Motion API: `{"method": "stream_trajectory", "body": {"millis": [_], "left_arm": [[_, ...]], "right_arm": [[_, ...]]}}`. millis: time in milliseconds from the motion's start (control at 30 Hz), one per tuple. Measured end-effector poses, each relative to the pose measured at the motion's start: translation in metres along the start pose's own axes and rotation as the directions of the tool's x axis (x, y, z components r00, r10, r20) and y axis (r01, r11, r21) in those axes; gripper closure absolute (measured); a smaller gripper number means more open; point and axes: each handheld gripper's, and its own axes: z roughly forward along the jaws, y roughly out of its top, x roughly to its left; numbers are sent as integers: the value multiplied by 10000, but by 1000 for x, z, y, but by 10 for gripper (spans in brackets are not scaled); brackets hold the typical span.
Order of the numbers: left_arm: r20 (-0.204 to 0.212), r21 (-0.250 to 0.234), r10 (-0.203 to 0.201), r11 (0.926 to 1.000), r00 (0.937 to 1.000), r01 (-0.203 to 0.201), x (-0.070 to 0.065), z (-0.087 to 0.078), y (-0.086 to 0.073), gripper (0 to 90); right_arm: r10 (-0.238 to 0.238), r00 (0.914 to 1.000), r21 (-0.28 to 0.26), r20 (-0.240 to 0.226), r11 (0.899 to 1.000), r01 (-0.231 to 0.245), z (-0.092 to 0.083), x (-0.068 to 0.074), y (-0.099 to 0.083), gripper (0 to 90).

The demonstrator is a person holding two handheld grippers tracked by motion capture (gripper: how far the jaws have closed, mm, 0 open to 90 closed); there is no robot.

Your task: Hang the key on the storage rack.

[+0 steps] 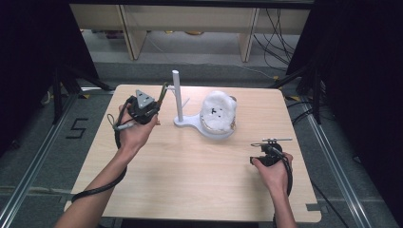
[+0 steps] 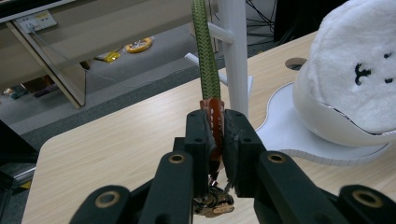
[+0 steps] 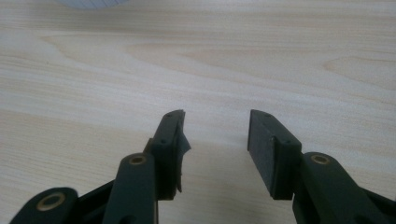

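The wooden table (image 1: 190, 175) carries one white stand (image 1: 190, 122) made up of a flat base and one upright post (image 1: 177, 95), with one short peg projecting from the post. One white plush item (image 1: 218, 113) with small black markings rests on the wide end of that base, to the right of the post in the high view. One olive-green braided strap (image 2: 205, 56) is present; its lower end is finished with a reddish-brown stitched tab (image 2: 214, 122), and a small cluster of metal hardware (image 2: 215, 204) hangs below that tab. Two hand-held grippers are in use. The left gripper (image 2: 215, 140) is raised above the left rear part of the table, just left of the post; its jaws are clenched on the reddish-brown tab, with both pads pressing its faces, and the strap runs upward from the jaws close beside the post. Whether the strap touches the post or peg cannot be determined. The right gripper (image 3: 215, 135) is positioned low over the right front part of the table, well apart from the stand. Its jaws are released, standing clearly apart with bare table surface visible between them, and they contain no object. One black cable trails from each gripper along the forearm.
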Motion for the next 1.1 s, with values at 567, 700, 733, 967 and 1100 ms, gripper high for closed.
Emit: {"method": "stream_trajectory", "body": {"millis": [567, 700, 733, 967, 1100], "left_arm": [[203, -47, 522, 9986, 9984, -522, -10, 6, 2, 831], [356, -4, 354, 9994, 9987, -354, -9, 9, 0, 823], [404, -47, 442, 9990, 9982, -441, -8, 10, -1, 820], [597, 147, -53, 9999, 9982, 45, -6, 9, -7, 792], [758, 269, -118, 9996, 9971, 98, -3, 8, -11, 773]], "right_arm": [[-89, 9999, -37, 130, 10000, 89, 1, -1, 0, 568], [-84, 10000, -39, 19, 10000, 84, 0, -2, 0, 568], [-31, 10000, -41, 36, 10000, 31, 0, -2, 0, 568], [-91, 10000, -55, 26, 9999, 91, 0, -2, -1, 566], [-98, 9999, -68, 42, 9999, 98, 0, -2, -1, 564]]}}
